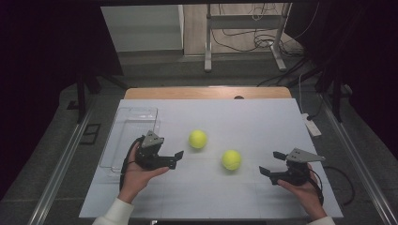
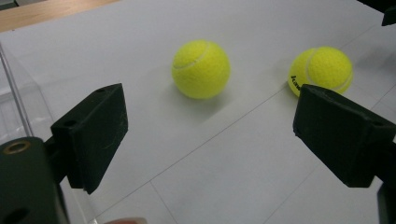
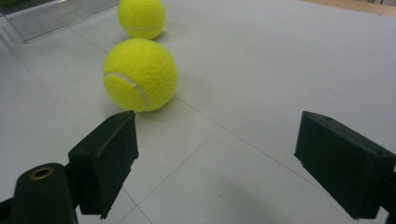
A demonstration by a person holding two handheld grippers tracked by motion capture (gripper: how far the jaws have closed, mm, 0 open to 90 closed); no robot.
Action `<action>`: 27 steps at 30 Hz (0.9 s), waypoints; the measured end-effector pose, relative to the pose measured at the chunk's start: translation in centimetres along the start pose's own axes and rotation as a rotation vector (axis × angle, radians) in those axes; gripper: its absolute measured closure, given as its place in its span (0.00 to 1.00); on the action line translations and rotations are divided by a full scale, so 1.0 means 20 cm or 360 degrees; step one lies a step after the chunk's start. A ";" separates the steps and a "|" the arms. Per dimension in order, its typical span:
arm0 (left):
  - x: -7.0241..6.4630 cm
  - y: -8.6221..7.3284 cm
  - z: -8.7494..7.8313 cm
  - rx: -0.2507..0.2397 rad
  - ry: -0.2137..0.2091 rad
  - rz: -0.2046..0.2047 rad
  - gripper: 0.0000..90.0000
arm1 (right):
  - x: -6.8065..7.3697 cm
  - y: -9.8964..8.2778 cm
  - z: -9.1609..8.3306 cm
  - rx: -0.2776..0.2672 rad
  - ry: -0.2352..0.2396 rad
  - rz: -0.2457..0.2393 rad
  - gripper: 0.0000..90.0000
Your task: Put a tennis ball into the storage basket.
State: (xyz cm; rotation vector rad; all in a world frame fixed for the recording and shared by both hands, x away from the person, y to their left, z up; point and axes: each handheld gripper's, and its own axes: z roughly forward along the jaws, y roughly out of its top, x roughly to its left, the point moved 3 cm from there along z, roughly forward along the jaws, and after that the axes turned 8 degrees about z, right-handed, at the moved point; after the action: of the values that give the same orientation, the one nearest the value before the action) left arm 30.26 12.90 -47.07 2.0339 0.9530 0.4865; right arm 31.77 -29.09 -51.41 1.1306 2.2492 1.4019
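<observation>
clear rectangular plastic tray [image 1: 123, 123]: holds nothing | two yellow felt tennis balls [image 1: 198, 139] [image 1: 231, 160]: on white table [image 1: 253, 122] (apart) | left claw [image 1: 175, 159], right claw [image 1: 271, 163]: wide, hand-held, low

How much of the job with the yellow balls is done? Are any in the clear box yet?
Nothing looks done yet. Both tennis balls, the far ball and the near ball, sit loose on the white table, and the clear box looks empty. The left gripper and right gripper are open, holding nothing. If the balls belong in the box, everything is left.
</observation>
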 end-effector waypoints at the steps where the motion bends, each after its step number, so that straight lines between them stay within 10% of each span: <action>1: 0.00 0.00 0.01 0.0003 -0.0007 0.0001 0.12 | 0.00 0.00 0.00 0.0002 -0.0001 -0.0001 0.15; 27: -0.02 0.08 0.14 0.0069 -0.0040 0.0045 0.12 | 0.00 -0.01 0.01 0.0022 -0.0001 -0.0012 0.15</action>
State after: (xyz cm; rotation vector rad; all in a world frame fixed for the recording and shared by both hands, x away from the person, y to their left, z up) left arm 32.41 10.47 -47.41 2.0898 0.9283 0.4577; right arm 31.83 -29.02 -51.66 1.1256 2.2637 1.3853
